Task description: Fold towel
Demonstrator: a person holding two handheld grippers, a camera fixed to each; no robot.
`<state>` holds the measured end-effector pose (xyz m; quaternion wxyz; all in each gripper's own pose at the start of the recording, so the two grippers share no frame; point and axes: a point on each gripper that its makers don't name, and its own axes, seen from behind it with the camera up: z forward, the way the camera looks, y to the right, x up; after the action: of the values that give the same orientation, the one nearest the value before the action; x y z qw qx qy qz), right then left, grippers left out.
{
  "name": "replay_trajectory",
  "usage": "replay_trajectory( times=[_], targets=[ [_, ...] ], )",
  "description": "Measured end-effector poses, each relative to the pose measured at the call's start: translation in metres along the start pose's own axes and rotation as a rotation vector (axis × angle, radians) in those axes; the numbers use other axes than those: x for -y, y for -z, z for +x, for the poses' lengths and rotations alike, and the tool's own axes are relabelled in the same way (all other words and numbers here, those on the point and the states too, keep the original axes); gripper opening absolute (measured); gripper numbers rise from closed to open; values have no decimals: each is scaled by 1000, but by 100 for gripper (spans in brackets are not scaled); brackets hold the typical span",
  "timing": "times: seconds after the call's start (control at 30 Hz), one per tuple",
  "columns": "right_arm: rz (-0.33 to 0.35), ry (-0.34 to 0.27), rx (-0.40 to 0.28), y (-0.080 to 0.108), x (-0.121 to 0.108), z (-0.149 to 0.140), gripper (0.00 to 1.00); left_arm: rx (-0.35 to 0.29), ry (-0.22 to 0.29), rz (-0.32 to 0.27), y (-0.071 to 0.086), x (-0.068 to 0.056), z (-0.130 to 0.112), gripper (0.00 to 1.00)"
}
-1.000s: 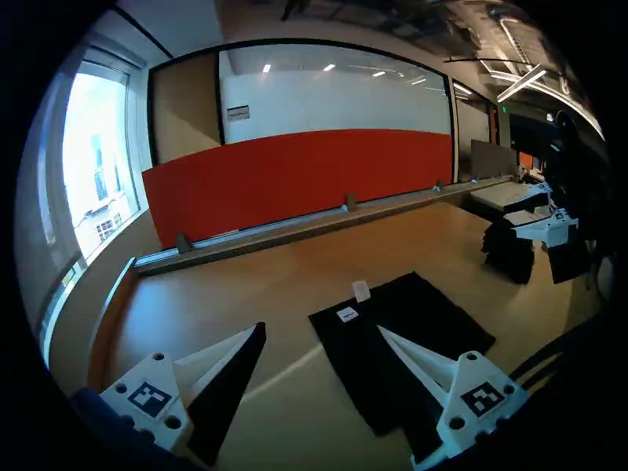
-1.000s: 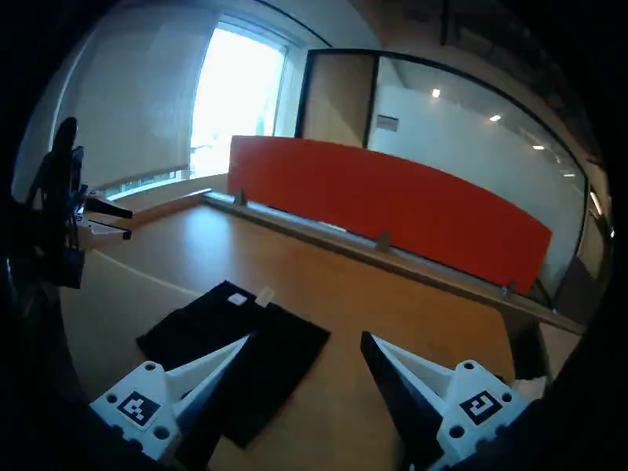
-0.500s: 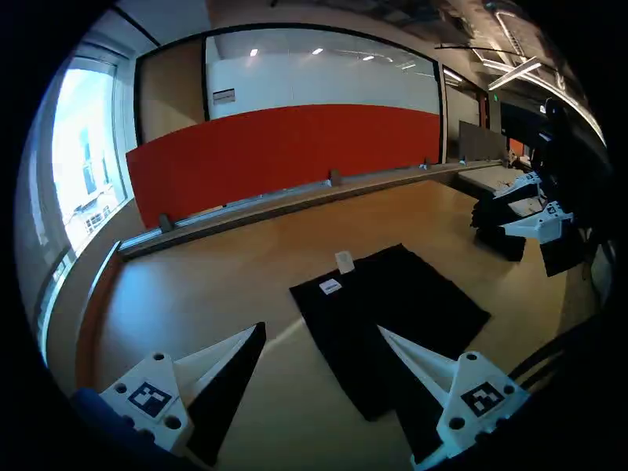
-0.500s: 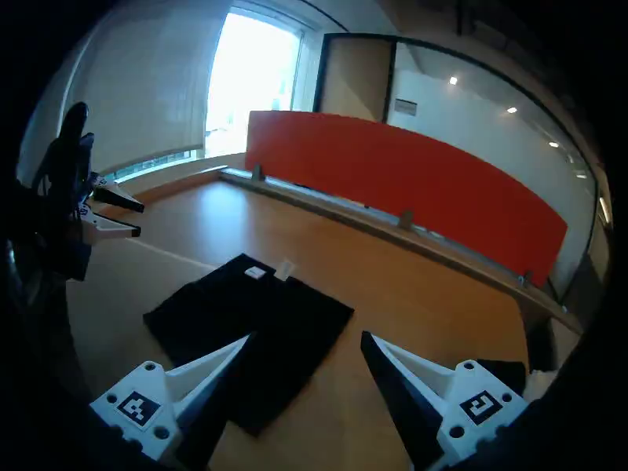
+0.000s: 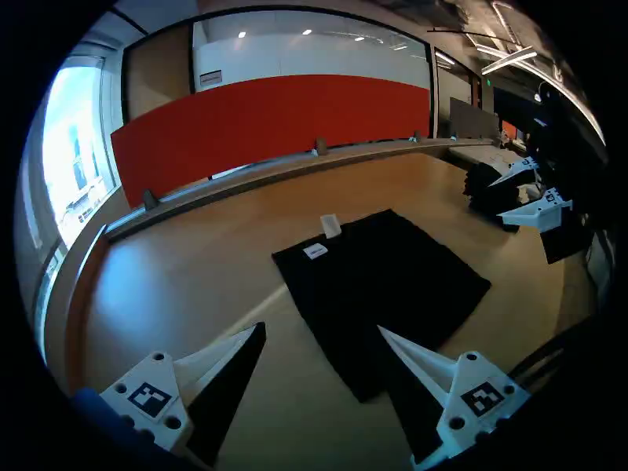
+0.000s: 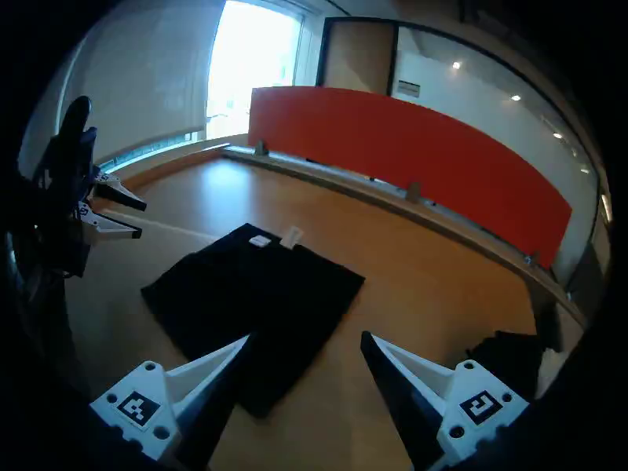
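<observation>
On the light brown wooden tabletop (image 5: 188,267) a black rectangular towel (image 5: 385,282) lies spread flat, set at a slant to the table's edges, with a small white sewn label (image 5: 315,251) on its far corner and a second white tag (image 5: 330,225) sticking out past the far edge just beside it. The left gripper (image 5: 322,369), seen in the left gripper view, has its two white, black-padded fingers spread wide with nothing between them; its left finger sits over bare wood, while its right finger overlaps the towel's near edge in the picture, and whether it touches the cloth cannot be told. The right gripper (image 6: 306,377), seen in the right gripper view, is likewise spread wide and grips nothing; its left finger overlaps the near corner of the towel and its right finger is over bare table. In the left gripper view the right gripper also appears farther off at the right edge, held above the table beyond the towel's right side, near a dark heap of fabric (image 5: 485,184). In the right gripper view the left gripper appears at the left edge, its fingers parted, well apart from the towel. A long orange-red partition panel (image 5: 267,118) runs along the table's far side, and a bright window (image 5: 67,165) stands to its left.
</observation>
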<state>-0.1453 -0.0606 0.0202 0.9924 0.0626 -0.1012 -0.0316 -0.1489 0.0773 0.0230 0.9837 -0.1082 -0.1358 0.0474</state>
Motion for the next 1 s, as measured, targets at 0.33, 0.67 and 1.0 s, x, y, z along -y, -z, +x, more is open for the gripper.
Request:
replay_trajectory(
  times=[0.33,0.67,1.0],
  targets=[
    [18,2,49,-10,13,-32,100,64,-23,-44,-14,-17,-32,94],
    [33,-7,95,-17,23,-59,100,131,-43,-83,-27,-30,-62,94],
    [58,-4,147,-20,33,-87,100,183,-50,-116,-32,-42,-85,94]
  ],
)
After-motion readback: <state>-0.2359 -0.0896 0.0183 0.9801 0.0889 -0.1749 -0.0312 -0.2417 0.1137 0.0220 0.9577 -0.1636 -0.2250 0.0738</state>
